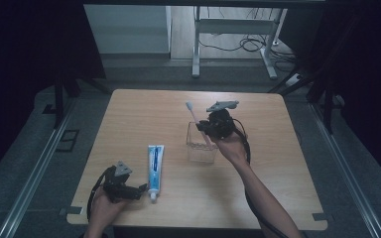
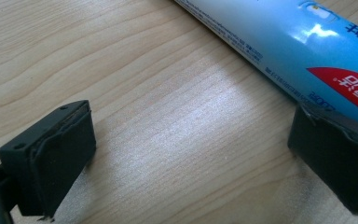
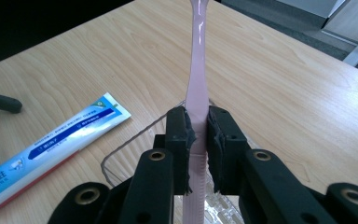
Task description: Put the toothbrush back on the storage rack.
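One table (image 1: 278, 198), two tongs, one toothbrush, one tube of toothpaste and one clear cup. The right tongs (image 1: 209, 128) are closed tight on the pink toothbrush (image 1: 197, 121), gripping its handle near the middle; in the right gripper view the flat, glossy pink handle (image 3: 198, 79) runs up between the two black padded jaws, which press on it from both sides. The toothbrush stands nearly upright, tilted slightly, with its white bristled head uppermost and its lower end inside the cup (image 1: 200, 146), near the middle of the table. The cup is transparent with thin straight walls and a squarish rim (image 3: 121, 154); the toothbrush end is the one thing seen in it. The left tongs (image 1: 141, 191) lie low at the near left of the table, jaws spread wide and holding nothing; in the left gripper view bare wood lies between the jaws, and the right-hand jaw sits just beside the tube (image 2: 298, 42), whether touching cannot be told. The toothpaste tube (image 1: 155, 166) lies flat on the table between tongs and cup, long and smooth, blue and white with a red patch, its white cap toward the person. The table top is pale wood-grain with rounded corners.
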The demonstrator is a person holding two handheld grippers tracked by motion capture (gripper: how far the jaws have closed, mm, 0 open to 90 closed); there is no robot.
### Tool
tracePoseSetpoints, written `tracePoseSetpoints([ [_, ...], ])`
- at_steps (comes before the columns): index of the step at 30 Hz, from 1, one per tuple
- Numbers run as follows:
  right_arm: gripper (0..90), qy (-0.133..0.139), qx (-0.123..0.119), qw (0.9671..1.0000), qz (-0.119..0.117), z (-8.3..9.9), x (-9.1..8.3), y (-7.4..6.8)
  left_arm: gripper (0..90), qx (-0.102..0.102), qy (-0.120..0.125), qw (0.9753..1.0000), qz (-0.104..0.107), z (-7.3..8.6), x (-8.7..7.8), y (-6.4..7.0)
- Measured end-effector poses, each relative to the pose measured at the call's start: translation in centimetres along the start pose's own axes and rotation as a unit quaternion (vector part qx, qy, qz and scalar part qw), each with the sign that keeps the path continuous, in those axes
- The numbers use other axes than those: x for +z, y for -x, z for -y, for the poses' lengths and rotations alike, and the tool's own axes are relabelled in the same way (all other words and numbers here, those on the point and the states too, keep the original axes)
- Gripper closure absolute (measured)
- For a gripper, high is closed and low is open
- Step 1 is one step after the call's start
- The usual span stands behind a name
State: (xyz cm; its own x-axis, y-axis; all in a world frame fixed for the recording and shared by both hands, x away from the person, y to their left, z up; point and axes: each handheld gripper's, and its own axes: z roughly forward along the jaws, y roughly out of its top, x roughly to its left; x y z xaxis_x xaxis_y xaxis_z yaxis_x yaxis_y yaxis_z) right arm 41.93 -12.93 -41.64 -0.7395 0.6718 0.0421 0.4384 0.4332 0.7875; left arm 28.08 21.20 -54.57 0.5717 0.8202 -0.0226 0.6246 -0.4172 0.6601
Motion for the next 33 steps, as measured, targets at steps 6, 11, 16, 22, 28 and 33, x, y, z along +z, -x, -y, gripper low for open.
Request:
tracePoseSetpoints([
  [6, 78.4, -0.008, 0.000, 1.0000, -0.001, 0.8, 0.9, -0.1, 0.8, 0.000, 0.000, 1.0000, 0.000, 0.0, 0.0, 0.0],
  [11, 78.3, -0.014, -0.001, 0.9999, -0.002, 1.2, 1.5, -0.2, 0.8, 0.000, 0.000, 1.0000, 0.000, 0.0, 0.0, 0.0],
  [16, 78.3, -0.022, -0.002, 0.9998, -0.002, 1.6, 2.1, -0.4, 0.8, 0.000, 0.000, 1.0000, 0.000, 0.0, 0.0, 0.0],
  [22, 78.1, -0.031, -0.005, 0.9995, 0.002, 1.9, 2.7, -0.6, 0.8, 0.000, 0.000, 1.0000, 0.000, 0.0, 0.0, 0.0],
  [28, 77.8, -0.045, -0.008, 0.9989, 0.012, 2.2, 3.1, -0.7, 0.8, 0.000, 0.000, 1.0000, 0.000, 0.0, 0.0, 0.0],
  [33, 77.7, -0.051, -0.007, 0.9985, 0.016, 2.3, 3.3, -0.6, 0.6, 0.000, 0.000, 1.0000, 0.000, 0.0, 0.0, 0.0],
])
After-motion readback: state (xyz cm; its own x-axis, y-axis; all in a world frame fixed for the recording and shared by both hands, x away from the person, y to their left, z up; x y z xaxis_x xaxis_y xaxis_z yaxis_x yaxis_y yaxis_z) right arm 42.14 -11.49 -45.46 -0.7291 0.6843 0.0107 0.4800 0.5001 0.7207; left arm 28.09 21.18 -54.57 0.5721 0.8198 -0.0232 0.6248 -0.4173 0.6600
